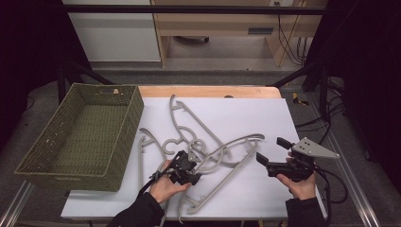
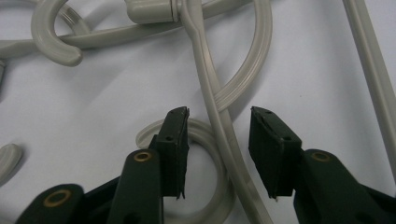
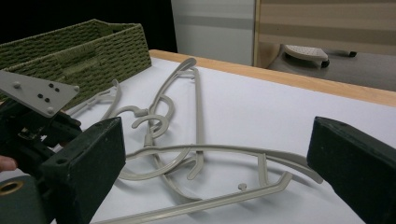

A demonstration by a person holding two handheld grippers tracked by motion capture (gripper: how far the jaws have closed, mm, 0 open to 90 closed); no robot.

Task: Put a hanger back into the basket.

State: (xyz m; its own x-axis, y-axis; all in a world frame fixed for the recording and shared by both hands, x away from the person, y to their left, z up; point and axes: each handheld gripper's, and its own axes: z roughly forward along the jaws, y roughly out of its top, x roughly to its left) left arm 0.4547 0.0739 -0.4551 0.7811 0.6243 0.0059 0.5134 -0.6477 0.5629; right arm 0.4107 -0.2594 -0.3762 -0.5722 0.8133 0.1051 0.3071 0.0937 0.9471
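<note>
My left gripper (image 1: 189,166) is down on the pile of grey hangers (image 1: 208,151) lying tangled on the white tabletop (image 1: 265,118), beside the green woven basket (image 1: 80,135). In the left gripper view a thin hanger arm (image 2: 219,116) runs between my jaws — they stand either side of it with a gap showing, not pressing on it. My right gripper (image 1: 274,151) hangs to the right of the pile, its jaws wide apart and holding nothing — the nearest hanger (image 3: 210,154) lies beyond them
</note>
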